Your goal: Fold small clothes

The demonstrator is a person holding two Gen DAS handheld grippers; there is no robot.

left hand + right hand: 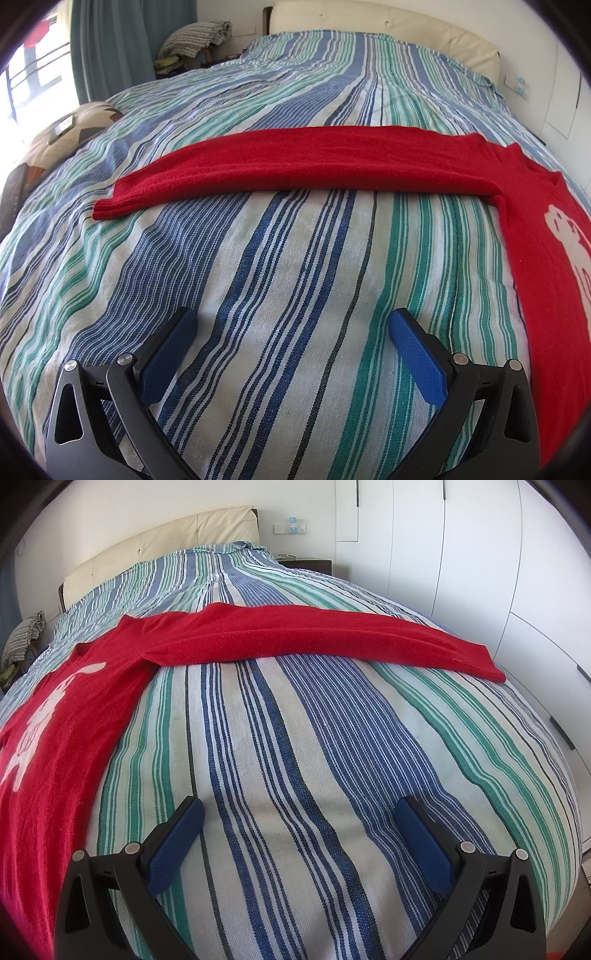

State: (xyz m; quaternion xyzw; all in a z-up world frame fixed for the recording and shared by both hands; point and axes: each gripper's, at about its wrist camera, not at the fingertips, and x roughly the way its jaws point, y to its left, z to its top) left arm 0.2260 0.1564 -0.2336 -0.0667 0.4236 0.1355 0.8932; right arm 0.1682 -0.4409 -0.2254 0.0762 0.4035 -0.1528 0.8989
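Observation:
A red knitted sweater (535,236) with a white figure on its front lies flat on the striped bed cover. In the left wrist view its left sleeve (280,166) stretches out across the bed ahead of my left gripper (293,321), which is open and empty above bare cover. In the right wrist view the sweater body (66,716) lies at the left and its other sleeve (317,635) stretches out to the right. My right gripper (299,808) is open and empty, short of that sleeve.
The bed cover (295,280) has blue, green and white stripes. A cream headboard (155,542) is at the far end. A patterned cushion (62,136) lies at the bed's left edge by the window. White wardrobes (480,572) stand to the right.

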